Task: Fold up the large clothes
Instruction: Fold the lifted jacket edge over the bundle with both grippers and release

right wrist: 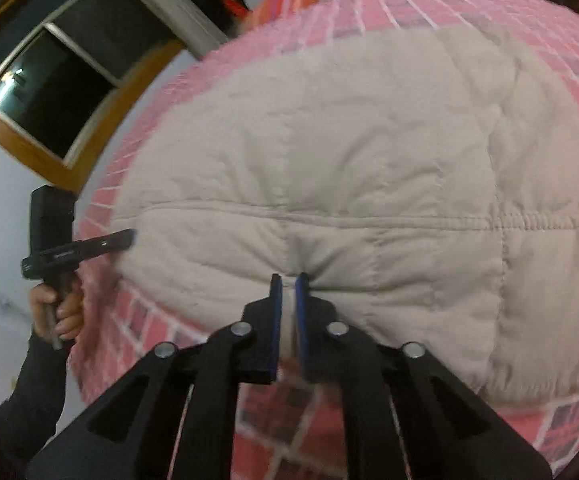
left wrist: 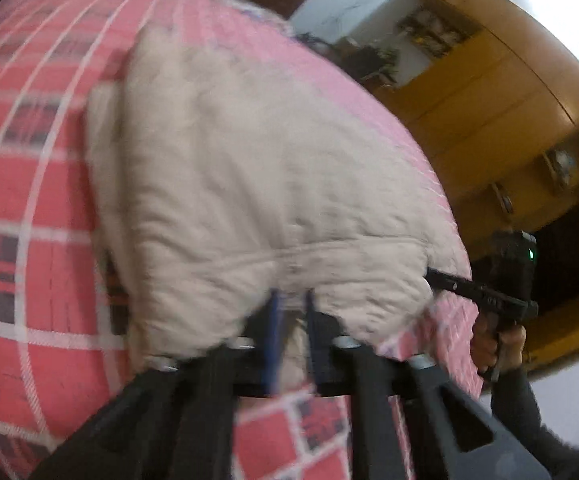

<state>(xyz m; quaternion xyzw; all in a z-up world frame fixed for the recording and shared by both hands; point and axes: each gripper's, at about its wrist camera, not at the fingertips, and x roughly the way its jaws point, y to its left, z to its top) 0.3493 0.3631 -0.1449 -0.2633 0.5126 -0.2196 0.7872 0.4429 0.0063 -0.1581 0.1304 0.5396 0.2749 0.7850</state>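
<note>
A beige quilted coat (right wrist: 329, 168) lay spread on a pink plaid bedspread (left wrist: 29, 184). The right wrist view showed a dark window (right wrist: 49, 80) on the left beyond the bed edge, while the left wrist view showed wooden cabinets (left wrist: 489, 112) on the right. The left gripper (left wrist: 291, 308) was clamped on the coat's near hem, as was the right gripper (right wrist: 288, 284). Bare bedspread bordered the coat on every side, narrowest at the near edge.
</note>
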